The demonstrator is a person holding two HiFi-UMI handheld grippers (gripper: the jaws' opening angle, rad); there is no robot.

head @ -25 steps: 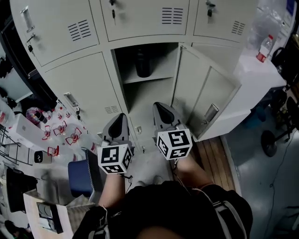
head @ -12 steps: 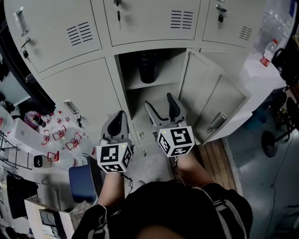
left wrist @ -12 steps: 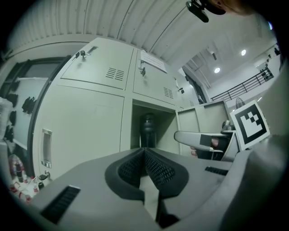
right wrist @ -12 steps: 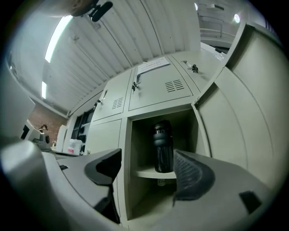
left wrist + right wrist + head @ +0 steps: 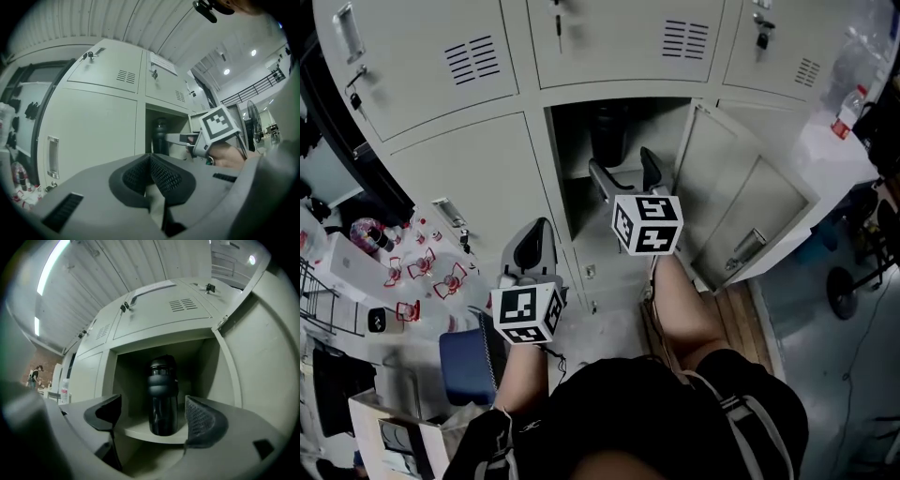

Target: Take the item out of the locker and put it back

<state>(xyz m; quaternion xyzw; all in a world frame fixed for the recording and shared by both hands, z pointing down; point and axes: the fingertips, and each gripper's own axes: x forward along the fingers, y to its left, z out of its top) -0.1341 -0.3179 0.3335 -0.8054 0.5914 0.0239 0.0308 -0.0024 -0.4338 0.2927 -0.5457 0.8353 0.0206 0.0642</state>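
The open locker [image 5: 574, 159] is holding a single bottle [image 5: 163, 394], which is standing upright on the shelf [image 5: 139, 428] in the upper part of the compartment, toward the back wall. The locker door [image 5: 750, 202] is hanging wide open to the right. The lockers around it are showing closed doors with vents, and some have keys in their locks.

The bottle is looking dark, nearly black, all over. It is a straight cylinder with a thicker band around its neck and a rounded, slightly glossy cap.

The right gripper [image 5: 623, 171] is pointing into the compartment at shelf height. It is released, its jaws have just been opening and are now spread wide. In its own view the bottle is showing between the two pads, with a gap on each side.

The left gripper [image 5: 534, 246] is clenched on nothing, hanging lower and to the left in front of a closed door.
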